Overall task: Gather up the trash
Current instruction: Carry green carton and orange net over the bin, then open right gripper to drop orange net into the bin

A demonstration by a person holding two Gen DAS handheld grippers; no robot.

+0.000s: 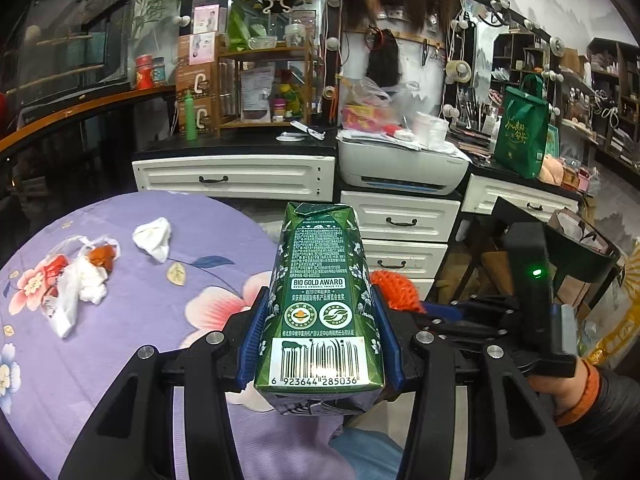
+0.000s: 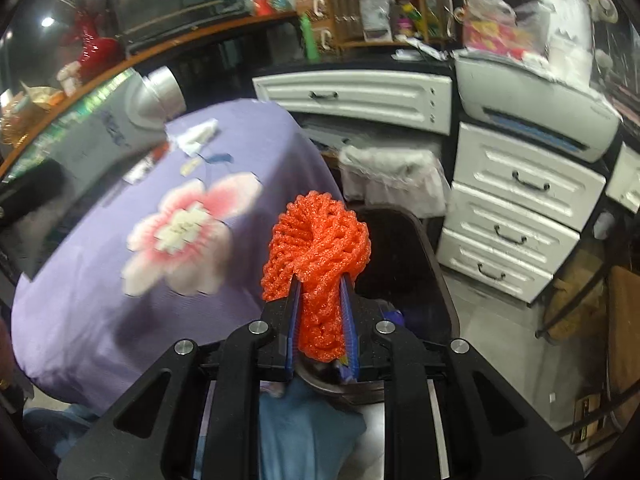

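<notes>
Left gripper (image 1: 320, 344) squeezing green carton (image 1: 320, 292), long side pointing forward; right gripper (image 2: 320, 312) pinching orange net (image 2: 316, 248), closer to black bin (image 2: 404, 248) just ahead below.

A round table (image 1: 132, 360) under a lilac flower-printed cloth carries a crumpled white tissue (image 1: 154, 237), and well left of it a heap of white plastic wrappers with orange scraps (image 1: 80, 276).

We see a cluttered shop backroom: ahead of our grippers, bulb-lit mirrors (image 1: 476, 52), white drawers (image 1: 404, 220), a printer (image 1: 400, 168), stocked shelves (image 1: 264, 80).
</notes>
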